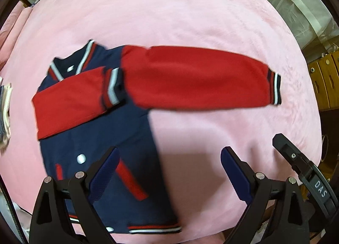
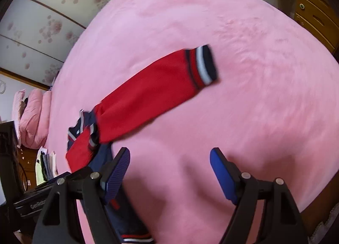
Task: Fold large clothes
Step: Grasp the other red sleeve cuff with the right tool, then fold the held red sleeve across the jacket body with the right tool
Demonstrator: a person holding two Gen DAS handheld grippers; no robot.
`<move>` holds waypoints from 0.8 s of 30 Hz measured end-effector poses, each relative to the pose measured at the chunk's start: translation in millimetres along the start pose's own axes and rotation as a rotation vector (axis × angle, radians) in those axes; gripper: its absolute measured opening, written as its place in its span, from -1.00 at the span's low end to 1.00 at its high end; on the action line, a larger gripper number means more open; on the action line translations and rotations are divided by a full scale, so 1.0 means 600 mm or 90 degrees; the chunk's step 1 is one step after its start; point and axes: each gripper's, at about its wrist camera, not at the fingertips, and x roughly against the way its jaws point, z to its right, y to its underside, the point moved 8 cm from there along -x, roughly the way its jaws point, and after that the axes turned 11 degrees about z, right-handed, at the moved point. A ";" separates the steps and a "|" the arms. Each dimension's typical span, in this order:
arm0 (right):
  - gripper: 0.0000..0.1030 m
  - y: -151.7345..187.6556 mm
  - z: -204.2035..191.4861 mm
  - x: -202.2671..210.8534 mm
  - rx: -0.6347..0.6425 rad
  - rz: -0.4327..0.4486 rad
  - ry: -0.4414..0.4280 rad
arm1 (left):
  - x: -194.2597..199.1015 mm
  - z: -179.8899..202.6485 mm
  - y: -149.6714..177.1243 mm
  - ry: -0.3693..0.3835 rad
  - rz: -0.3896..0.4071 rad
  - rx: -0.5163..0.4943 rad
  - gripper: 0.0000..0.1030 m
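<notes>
Navy and red varsity jacket (image 1: 101,121) lay flat on the pink bedspread (image 1: 169,10), front up. One red sleeve (image 1: 70,99) already crossed over the chest, cuff near the collar, presumably to narrow the shape. Other sleeve (image 1: 197,78) stretched straight out sideways, well clear of the body, not yet folded in. Left gripper (image 1: 169,169) hung above the jacket's edge, tongs apart, nothing between them. Right gripper (image 2: 169,171) likewise spread wide and empty over bare bedspread, below the outstretched sleeve, probably lining up for its cuff (image 2: 203,64). Folded clothes stack (image 2: 47,165) parked at the bed's edge.
</notes>
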 end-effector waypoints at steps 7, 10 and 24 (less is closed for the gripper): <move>0.46 -0.065 0.066 -0.059 -0.053 -0.022 -0.019 | -0.043 0.056 -0.049 -0.002 -0.010 0.008 0.85; 0.17 -0.075 0.076 -0.095 -0.054 -0.040 -0.028 | -0.062 0.056 -0.061 -0.003 -0.017 0.024 0.85; -0.86 -0.119 0.077 -0.136 -0.039 -0.043 -0.061 | -0.100 0.032 -0.070 -0.010 -0.049 0.096 0.85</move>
